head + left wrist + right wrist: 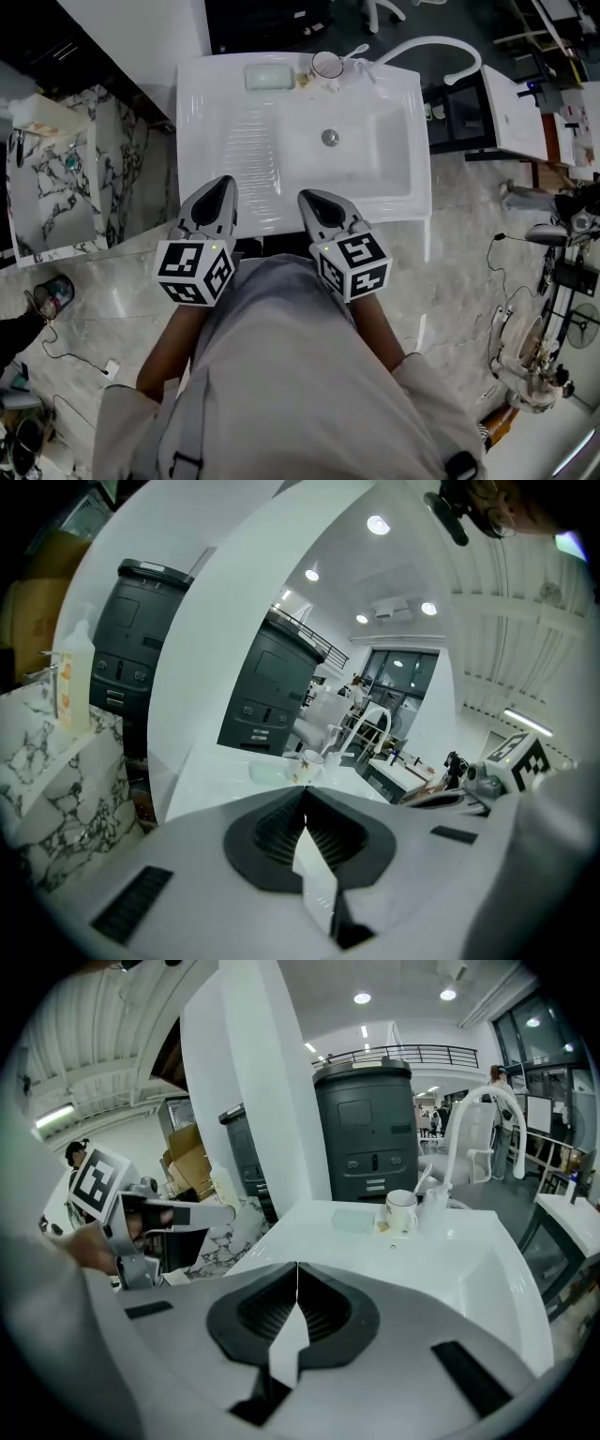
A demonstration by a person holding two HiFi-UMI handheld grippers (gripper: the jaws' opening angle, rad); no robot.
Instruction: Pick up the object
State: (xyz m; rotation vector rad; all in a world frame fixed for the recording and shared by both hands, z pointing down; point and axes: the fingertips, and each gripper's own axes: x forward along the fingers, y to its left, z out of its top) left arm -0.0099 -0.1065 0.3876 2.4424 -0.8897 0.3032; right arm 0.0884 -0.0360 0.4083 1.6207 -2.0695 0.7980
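Left hand-held gripper (221, 183) and right hand-held gripper (307, 197) both closed, empty, over near rim of white ceramic washbasin (403, 178), white mug (401, 1211) at far edge

**A washbasin station set up in an open, lab-like work hall.**
Just ahead of my left gripper (222, 183) and right gripper (307, 197) stands a white washbasin (216, 112) with a curved faucet (422, 45), a cup (327, 65) and a soap dish (269, 76). A marble-patterned cabinet (56, 197) stands out to the left gripper's side. Far beyond the basin are a dark grey machine cabinet (366, 1133), cardboard boxes (192, 1152), a railed gallery (412, 1052) and ceiling spotlights (362, 998). On the right gripper's side, cables (511, 272) trail over the polished floor (450, 244) near equipment stands (548, 356).
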